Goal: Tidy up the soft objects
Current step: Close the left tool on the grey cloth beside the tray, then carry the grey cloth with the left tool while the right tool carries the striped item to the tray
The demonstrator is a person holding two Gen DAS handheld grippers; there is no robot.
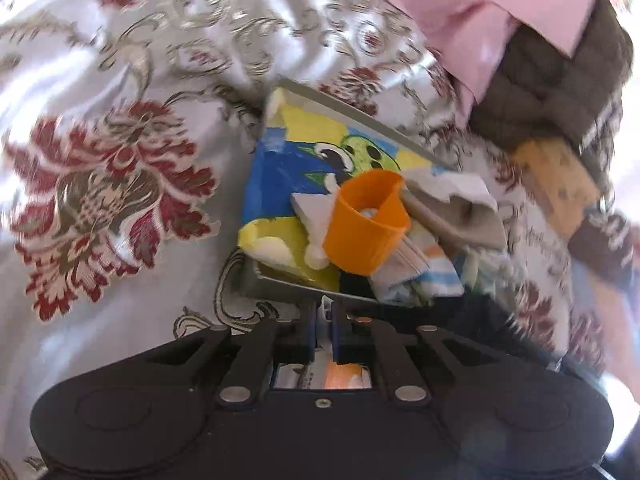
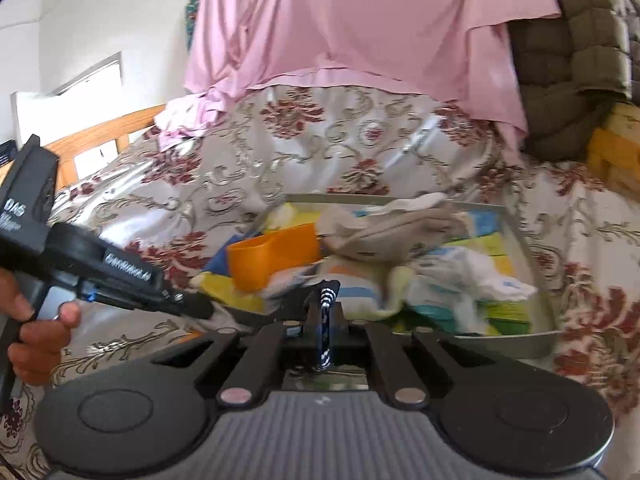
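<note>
A grey tray (image 1: 344,100) (image 2: 520,344) with a colourful picture on its floor lies on the bed. It holds an orange cup (image 1: 364,224) (image 2: 272,256), a beige sock (image 1: 452,216) (image 2: 380,232) and several white and striped cloths (image 2: 460,276). My left gripper (image 1: 324,316) is at the tray's near rim, shut on a thin white and orange piece of fabric (image 1: 340,372). It also shows in the right wrist view as the left gripper (image 2: 200,306), held by a hand (image 2: 36,320). My right gripper (image 2: 325,312) is shut on a black-and-white striped cloth (image 2: 326,300) at the tray's front edge.
A shiny floral bedspread (image 1: 120,160) covers the bed. A pink cloth (image 2: 360,20) hangs behind the tray. To the right are a brown quilted blanket (image 2: 572,60) and a yellow box (image 2: 616,148). A wooden bed frame (image 2: 100,136) runs at the left.
</note>
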